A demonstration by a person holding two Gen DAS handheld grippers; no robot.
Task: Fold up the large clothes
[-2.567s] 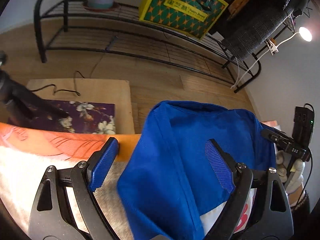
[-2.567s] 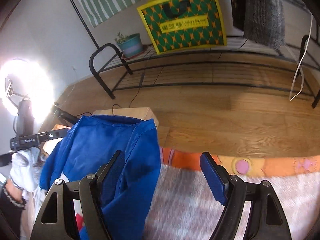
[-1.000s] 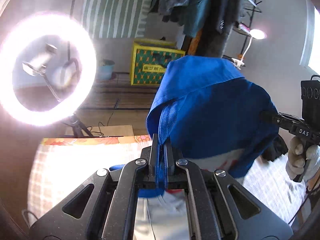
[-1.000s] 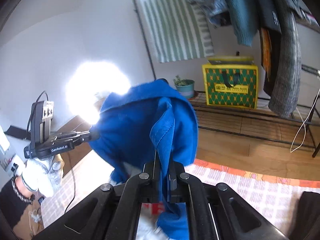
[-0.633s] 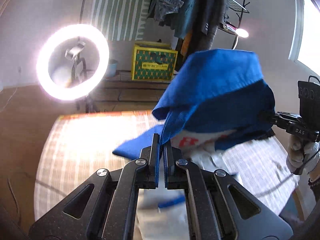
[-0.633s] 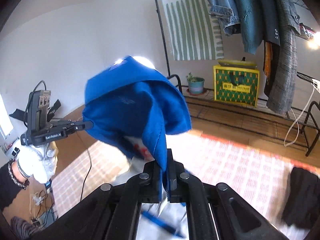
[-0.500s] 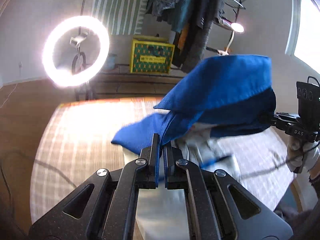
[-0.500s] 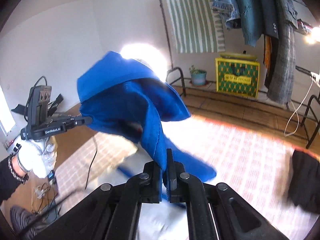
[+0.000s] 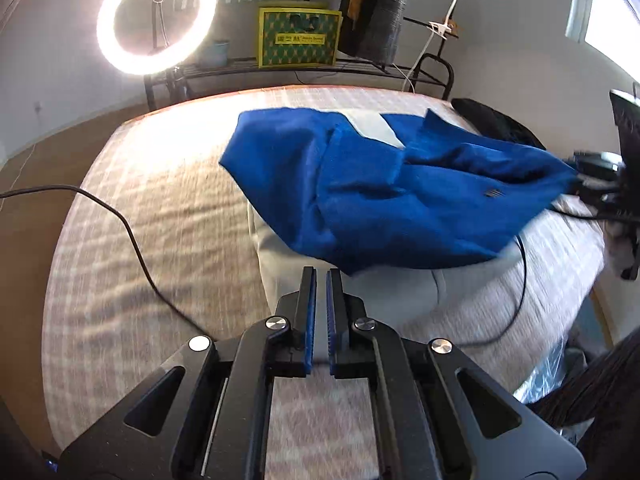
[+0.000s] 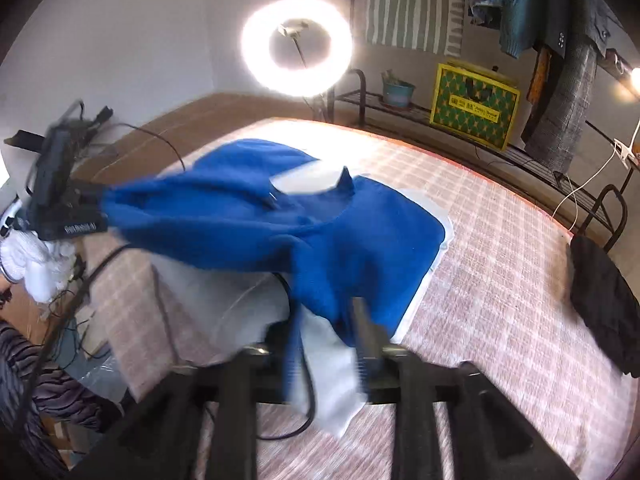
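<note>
A large blue garment (image 9: 380, 200) with pale grey-white parts (image 9: 372, 128) lies spread and rumpled on the plaid bed cover (image 9: 160, 240). My left gripper (image 9: 321, 276) is shut, and the garment's near corner meets its tips. In the right wrist view the blue cloth (image 10: 280, 232) stretches out to the left gripper (image 10: 98, 208), held by a white-gloved hand. My right gripper (image 10: 326, 320) is blurred and its jaws are opening, with blue and white cloth hanging loose between them. The left wrist view shows the right gripper (image 9: 580, 176) at the garment's far right corner.
A black cable (image 9: 132, 236) snakes over the bed's left side. A black garment (image 10: 600, 300) lies at the bed's right edge. Beyond the bed stand a lit ring light (image 9: 156, 16), a black rack with a yellow-green box (image 9: 298, 38), and hanging clothes.
The garment was billowing in the air between both grippers; it has now come down onto the bed. Both grippers have sunk lower, and the right jaws have parted.
</note>
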